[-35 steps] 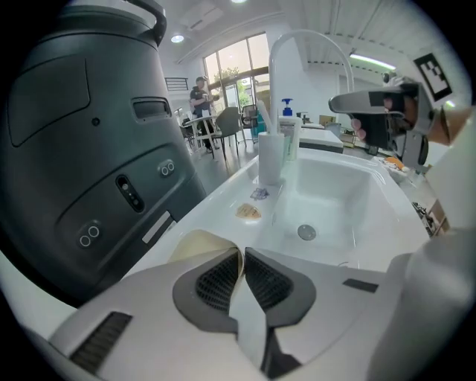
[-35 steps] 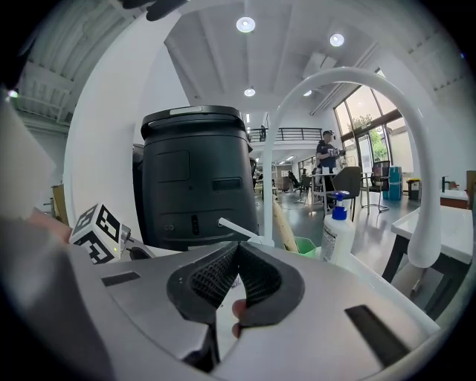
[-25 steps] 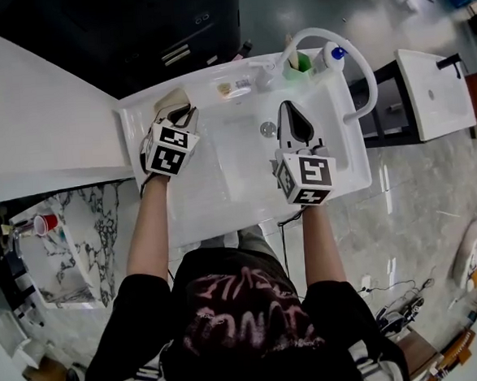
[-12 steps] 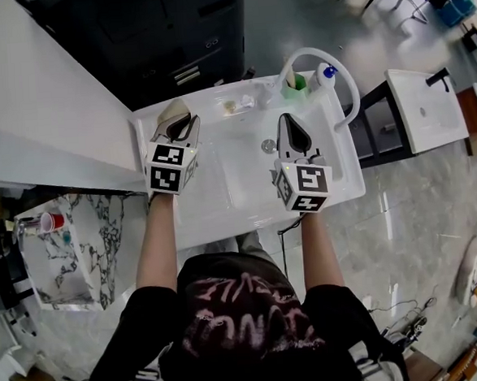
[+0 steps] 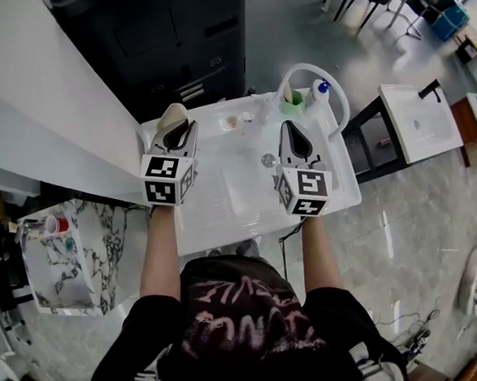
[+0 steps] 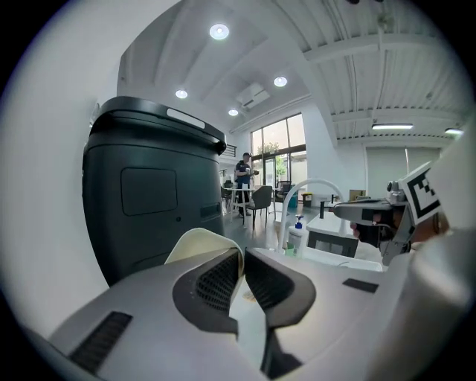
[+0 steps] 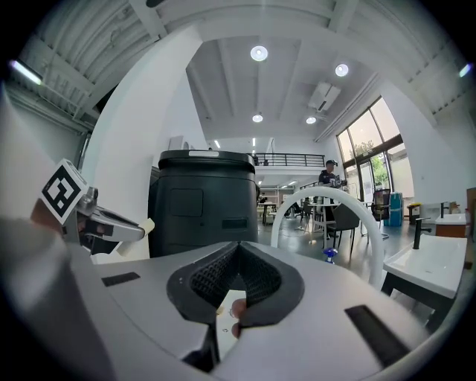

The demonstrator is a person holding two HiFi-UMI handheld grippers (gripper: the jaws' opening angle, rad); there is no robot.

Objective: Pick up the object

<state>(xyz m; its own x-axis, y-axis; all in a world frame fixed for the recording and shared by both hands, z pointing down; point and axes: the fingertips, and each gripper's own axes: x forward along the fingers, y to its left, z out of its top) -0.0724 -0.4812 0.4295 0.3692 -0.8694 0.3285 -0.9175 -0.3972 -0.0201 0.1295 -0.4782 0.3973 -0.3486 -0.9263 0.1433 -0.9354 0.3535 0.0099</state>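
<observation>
A thin cream pad (image 5: pixel 172 114) with a curved edge is pinched in my left gripper (image 5: pixel 178 126), at the sink's back left corner. In the left gripper view the cream pad (image 6: pixel 196 243) sticks out leftward past the nearly closed jaws of the left gripper (image 6: pixel 242 257). My right gripper (image 5: pixel 290 128) hovers over the right half of the white sink (image 5: pixel 214 225), near the drain (image 5: pixel 268 160). Its jaws meet at the tips with nothing between them, as the right gripper view shows for the right gripper (image 7: pixel 238 248).
A green cup (image 5: pixel 294 99), a blue-capped bottle (image 5: pixel 321 86) and a white hoop-shaped tube (image 5: pixel 340 99) stand at the sink's back right. A small dish (image 5: pixel 232 122) sits on the back rim. A dark cabinet (image 5: pixel 162 28) is behind, and a second basin (image 5: pixel 417 120) at the right.
The head view has pulled back, so the sink looks smaller. My left gripper, still holding the cream pad, now points straight ahead rather than angled. The right gripper keeps its place over the basin.
</observation>
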